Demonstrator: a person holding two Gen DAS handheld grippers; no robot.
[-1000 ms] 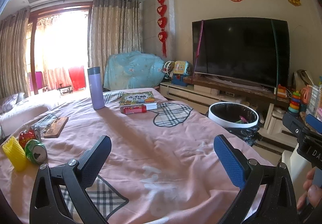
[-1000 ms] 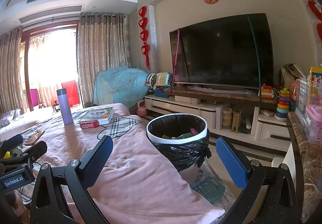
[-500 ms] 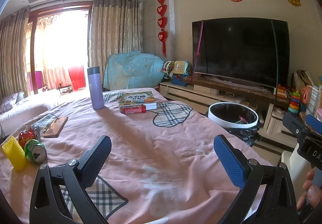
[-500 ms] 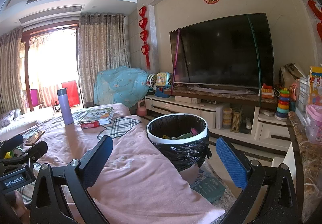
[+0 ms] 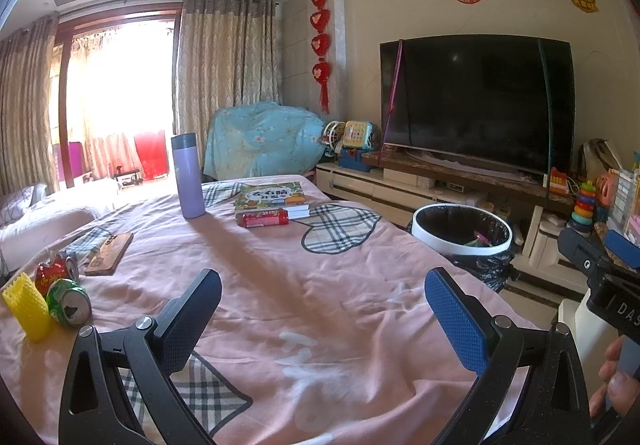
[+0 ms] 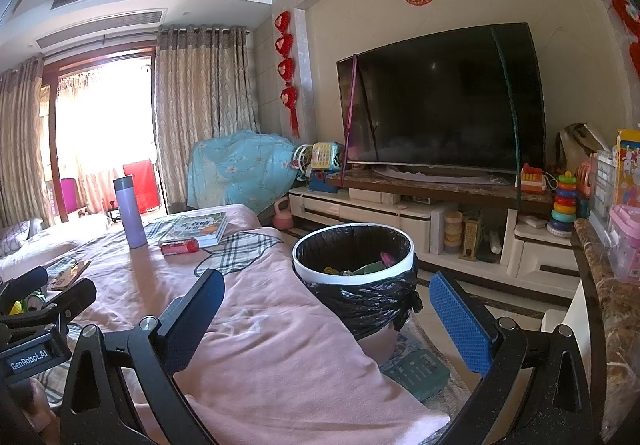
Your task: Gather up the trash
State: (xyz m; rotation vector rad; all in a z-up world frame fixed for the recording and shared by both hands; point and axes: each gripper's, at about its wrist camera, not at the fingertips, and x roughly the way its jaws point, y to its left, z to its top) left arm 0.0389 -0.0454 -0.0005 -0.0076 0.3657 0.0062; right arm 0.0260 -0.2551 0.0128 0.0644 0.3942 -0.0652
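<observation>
On the pink-clothed table (image 5: 320, 285), far left, lie a crushed green can (image 5: 69, 307), a yellow foam net sleeve (image 5: 27, 311) and a red crumpled can (image 5: 54, 272). A red can (image 5: 262, 219) lies on its side by the book; the right wrist view shows this red can (image 6: 180, 246) too. The white-rimmed bin (image 5: 462, 231) with a black bag stands off the table's right edge, and the right wrist view shows some rubbish inside the bin (image 6: 354, 259). My left gripper (image 5: 322, 319) is open over the cloth, empty. My right gripper (image 6: 326, 315) is open, empty, near the bin.
A purple flask (image 5: 188, 175), a stack of books (image 5: 272, 199) and a phone in a brown case (image 5: 109, 254) lie on the table. A TV (image 6: 440, 97) on a low cabinet stands behind the bin. A marble counter (image 6: 612, 305) runs along the right.
</observation>
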